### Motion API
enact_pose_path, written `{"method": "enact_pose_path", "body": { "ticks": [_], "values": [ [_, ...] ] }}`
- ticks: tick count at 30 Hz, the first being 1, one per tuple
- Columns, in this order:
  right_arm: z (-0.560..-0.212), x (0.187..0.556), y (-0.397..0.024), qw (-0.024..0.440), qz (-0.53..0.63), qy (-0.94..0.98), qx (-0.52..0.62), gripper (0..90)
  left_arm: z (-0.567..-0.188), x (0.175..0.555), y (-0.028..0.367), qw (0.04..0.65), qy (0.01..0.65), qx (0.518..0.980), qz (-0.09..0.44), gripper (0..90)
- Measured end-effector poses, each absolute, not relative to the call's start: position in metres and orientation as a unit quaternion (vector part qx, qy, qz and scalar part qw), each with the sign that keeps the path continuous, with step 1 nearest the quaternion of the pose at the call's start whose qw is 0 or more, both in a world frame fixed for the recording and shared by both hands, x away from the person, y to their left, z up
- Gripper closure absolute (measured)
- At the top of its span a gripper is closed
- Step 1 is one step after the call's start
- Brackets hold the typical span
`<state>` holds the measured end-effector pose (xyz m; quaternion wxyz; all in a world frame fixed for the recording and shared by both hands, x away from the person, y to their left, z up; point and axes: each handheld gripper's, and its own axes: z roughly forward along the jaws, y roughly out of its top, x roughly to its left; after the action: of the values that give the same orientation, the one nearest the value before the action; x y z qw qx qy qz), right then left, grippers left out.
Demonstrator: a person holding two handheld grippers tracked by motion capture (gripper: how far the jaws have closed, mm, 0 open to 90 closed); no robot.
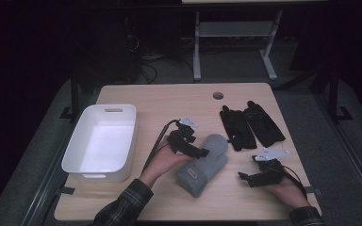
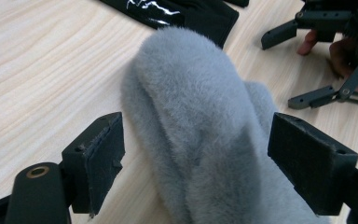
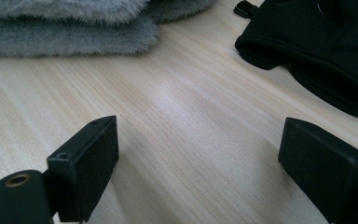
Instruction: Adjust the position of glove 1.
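Note:
A pair of fluffy grey mittens [image 1: 202, 162] lies stacked near the middle of the wooden table [image 1: 169, 101]. My left gripper [image 1: 200, 151] hovers at the stack's left side. In the left gripper view its jaws stand wide on either side of the top mitten [image 2: 200, 130] without pressing on it, so the left gripper [image 2: 200, 158] is open. A pair of black gloves [image 1: 250, 125] lies at the back right. Near the front right edge my right gripper [image 1: 245, 178] rests open over bare wood [image 3: 200, 168], between the mittens [image 3: 65, 23] and a black glove [image 3: 321, 51].
A white plastic tub [image 1: 75, 160] stands on the table's left side with nothing visible inside. A round cable hole [image 1: 218, 95] sits near the far edge. Beyond the table is a dark floor with a metal frame and cables.

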<state>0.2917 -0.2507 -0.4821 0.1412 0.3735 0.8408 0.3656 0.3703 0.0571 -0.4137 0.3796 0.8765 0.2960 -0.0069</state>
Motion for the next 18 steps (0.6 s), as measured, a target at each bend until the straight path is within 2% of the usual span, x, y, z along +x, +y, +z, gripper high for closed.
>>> {"method": "enact_pose_path", "body": {
  "ticks": [6, 18],
  "values": [
    [-0.482, 0.292, -0.25, 0.142, 0.365, 0.84, 0.376, 11.8, -0.436, 0.372, 0.053, 0.368, 0.298, 0.88, -0.021, 15.6],
    [-0.482, 0.292, -0.25, 0.142, 0.365, 0.84, 0.376, 11.9, -0.455, 0.375, 0.047, 0.353, 0.291, 0.889, -0.026, 12.3]
  ]
}}
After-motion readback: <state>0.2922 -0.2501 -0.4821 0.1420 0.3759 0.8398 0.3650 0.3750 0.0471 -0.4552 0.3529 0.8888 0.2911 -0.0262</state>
